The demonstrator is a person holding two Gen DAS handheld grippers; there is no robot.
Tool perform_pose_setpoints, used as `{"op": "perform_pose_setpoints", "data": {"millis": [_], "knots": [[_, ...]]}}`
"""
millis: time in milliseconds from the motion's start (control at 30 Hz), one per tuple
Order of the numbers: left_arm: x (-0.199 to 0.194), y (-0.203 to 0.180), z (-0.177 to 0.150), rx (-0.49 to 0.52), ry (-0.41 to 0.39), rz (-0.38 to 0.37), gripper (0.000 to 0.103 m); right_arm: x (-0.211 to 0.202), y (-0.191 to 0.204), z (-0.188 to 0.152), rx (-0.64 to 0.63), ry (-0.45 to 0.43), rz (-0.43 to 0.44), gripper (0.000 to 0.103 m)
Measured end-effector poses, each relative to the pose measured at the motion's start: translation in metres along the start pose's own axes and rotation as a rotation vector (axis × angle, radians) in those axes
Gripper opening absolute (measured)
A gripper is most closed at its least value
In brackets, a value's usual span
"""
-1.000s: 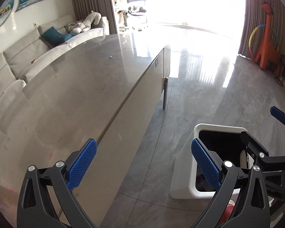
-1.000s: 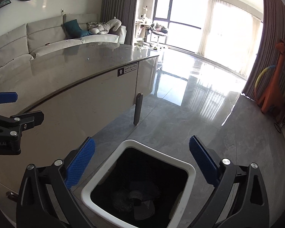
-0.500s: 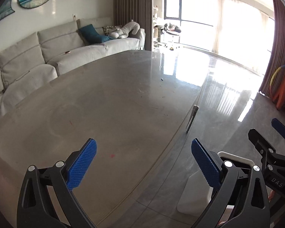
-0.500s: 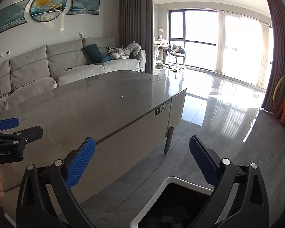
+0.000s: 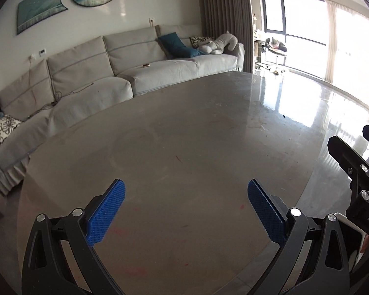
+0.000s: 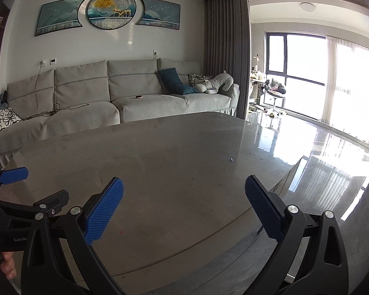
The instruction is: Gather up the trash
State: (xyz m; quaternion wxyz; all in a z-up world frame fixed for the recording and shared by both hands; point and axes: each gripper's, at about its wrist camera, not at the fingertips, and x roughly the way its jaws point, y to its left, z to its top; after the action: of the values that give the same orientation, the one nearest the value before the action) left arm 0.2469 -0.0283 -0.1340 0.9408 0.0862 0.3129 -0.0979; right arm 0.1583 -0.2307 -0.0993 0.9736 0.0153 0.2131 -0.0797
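a: how are our grippers?

b: our left gripper [image 5: 185, 205] is spread wide with nothing between its blue pads, above the grey table [image 5: 184, 135]. our right gripper [image 6: 183, 202] is just as wide and bare, over the same table.

a: and the trash?

b: we only see small dark specks [image 6: 231, 159] on the tabletop. a white bin corner [image 5: 349, 223] peeks by the table's right edge.
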Motion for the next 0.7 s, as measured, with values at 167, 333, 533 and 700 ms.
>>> {"op": "perform_pose_setpoints", "data": {"millis": [167, 333, 533, 700], "knots": [[0.006, 0.022, 0.005, -0.048, 0.013, 0.025, 0.098, 0.010, 0.015, 0.005, 0.028, 0.001, 0.038, 0.098], [0.009, 0.030, 0.008, -0.044, 0.012, 0.039, 0.098, 0.016, 0.024, 0.006, 0.051, 0.001, 0.061, 0.098], [0.007, 0.030, 0.006, -0.008, -0.013, 0.094, 0.098, 0.021, 0.025, 0.006, 0.074, 0.022, 0.080, 0.098], [0.010, 0.027, 0.004, -0.003, 0.004, 0.108, 0.098, 0.020, 0.021, 0.005, 0.084, 0.028, 0.082, 0.098]]}}
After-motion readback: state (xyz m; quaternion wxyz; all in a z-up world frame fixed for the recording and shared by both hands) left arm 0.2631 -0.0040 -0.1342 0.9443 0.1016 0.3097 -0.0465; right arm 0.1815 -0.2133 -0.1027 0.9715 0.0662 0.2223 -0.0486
